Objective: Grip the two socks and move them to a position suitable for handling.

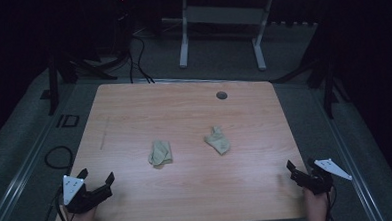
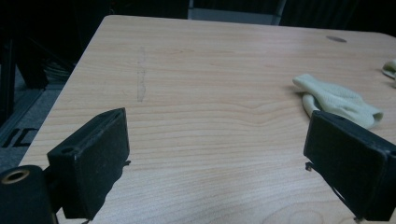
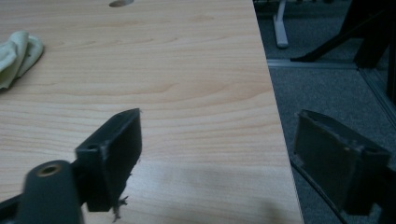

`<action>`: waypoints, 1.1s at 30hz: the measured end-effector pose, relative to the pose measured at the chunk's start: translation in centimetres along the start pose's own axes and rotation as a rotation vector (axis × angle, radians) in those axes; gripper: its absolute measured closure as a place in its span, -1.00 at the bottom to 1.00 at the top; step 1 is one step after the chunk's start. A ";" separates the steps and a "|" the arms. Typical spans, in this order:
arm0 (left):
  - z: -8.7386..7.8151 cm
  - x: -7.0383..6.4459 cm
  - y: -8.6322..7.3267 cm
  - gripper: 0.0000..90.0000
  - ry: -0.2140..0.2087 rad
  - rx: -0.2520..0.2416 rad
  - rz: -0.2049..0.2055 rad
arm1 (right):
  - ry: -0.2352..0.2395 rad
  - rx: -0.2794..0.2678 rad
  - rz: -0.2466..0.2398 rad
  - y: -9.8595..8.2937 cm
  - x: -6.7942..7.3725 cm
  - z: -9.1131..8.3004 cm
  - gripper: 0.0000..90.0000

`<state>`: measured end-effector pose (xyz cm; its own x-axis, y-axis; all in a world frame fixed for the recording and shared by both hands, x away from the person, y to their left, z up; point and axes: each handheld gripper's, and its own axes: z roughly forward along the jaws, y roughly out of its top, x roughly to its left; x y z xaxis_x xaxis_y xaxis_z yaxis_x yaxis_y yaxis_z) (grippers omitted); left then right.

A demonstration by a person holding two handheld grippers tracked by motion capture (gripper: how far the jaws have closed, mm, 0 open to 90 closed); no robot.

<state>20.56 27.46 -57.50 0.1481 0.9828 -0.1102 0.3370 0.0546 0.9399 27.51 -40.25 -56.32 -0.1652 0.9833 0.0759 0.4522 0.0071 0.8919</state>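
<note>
Item: two pale socks on a wooden table [image 1: 134, 108], both crumpled.

Left sock [image 1: 160, 152]: lies near the table's middle, on the left half, its long axis roughly front to back. From the left gripper [image 1: 96, 177] it sits forward and to the right, well apart; in the left gripper view this sock [image 2: 337, 100] shows just beyond the right-hand jaw.

Right sock [image 1: 218, 140]: beside the left sock, apart from it, tilted. From the right gripper [image 1: 300, 167] it lies forward and to the left, well apart.

Grippers: both at the table's near corners, jaws spread wide, holding nothing.

Judgement: each sock is closer to the gripper on its own side.
</note>
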 end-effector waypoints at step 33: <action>-0.9 -2.1 1.0 -0.84 -0.014 0.052 -0.015 | 0.208 0.222 -0.012 2.9 5.3 2.9 -0.70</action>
<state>19.71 25.57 -55.99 0.1557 0.9794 -0.1286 0.3870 0.0593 0.9202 30.46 -34.52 -54.60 -0.3375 0.9248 0.1757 0.6261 0.0812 0.7755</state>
